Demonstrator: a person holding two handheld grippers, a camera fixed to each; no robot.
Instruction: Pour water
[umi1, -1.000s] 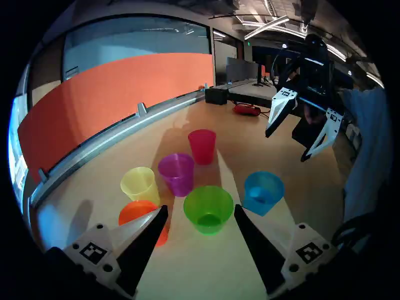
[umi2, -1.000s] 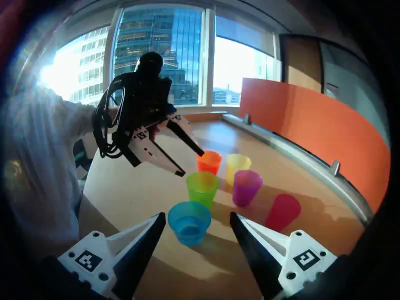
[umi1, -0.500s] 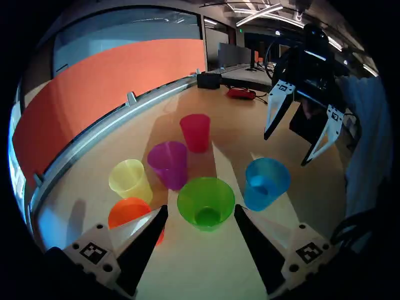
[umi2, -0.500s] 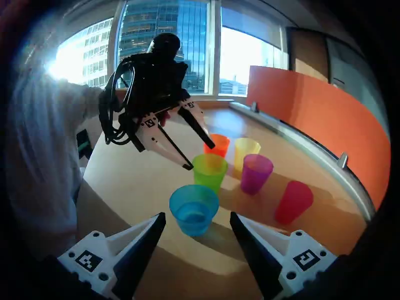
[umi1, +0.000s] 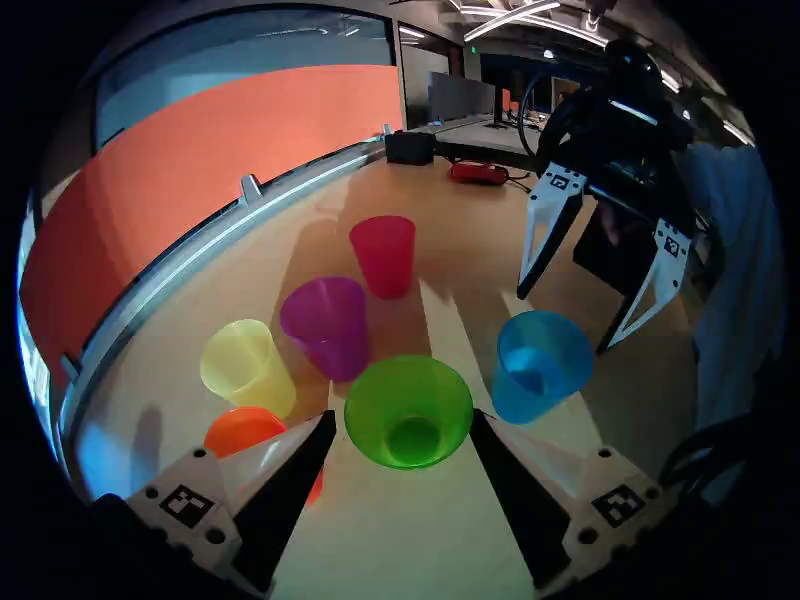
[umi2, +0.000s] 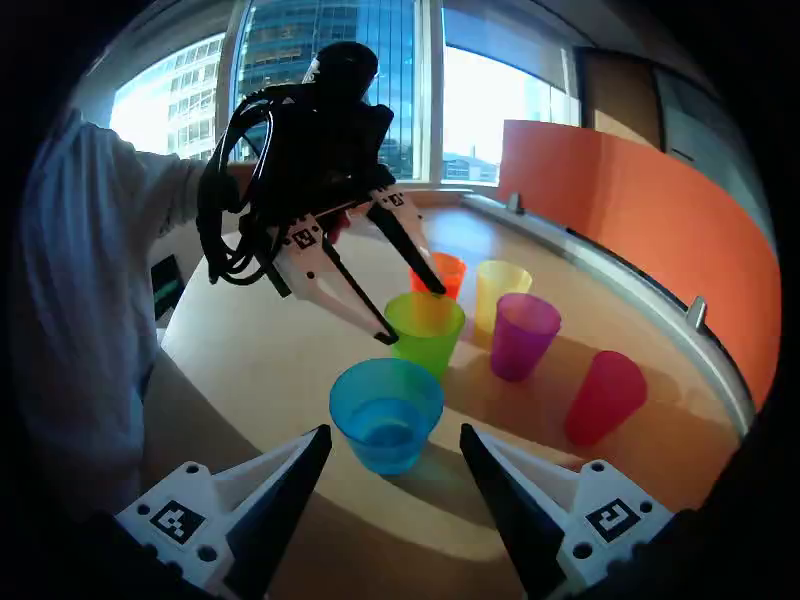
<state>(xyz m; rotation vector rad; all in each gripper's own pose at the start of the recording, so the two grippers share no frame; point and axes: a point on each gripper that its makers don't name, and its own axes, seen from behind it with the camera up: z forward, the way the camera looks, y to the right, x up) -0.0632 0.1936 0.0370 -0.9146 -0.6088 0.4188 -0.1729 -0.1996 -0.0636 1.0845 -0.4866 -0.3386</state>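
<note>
1. Your left gripper (umi1: 400, 418) is wide open; the green cup (umi1: 408, 445) sits at 12 o'clock, between its fingertips.
2. Your right gripper (umi2: 393, 432) is wide open; the blue cup (umi2: 386, 400) sits at 12 o'clock.

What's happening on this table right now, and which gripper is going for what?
A person holds a gripper in each hand above a wooden table with six coloured cups. The left gripper, open, is lined up on the green cup. The right gripper, also open, is lined up on the blue cup, which seems to hold a little liquid. Neither grips anything yet. The orange, yellow, purple and red cups stand nearby.
</note>
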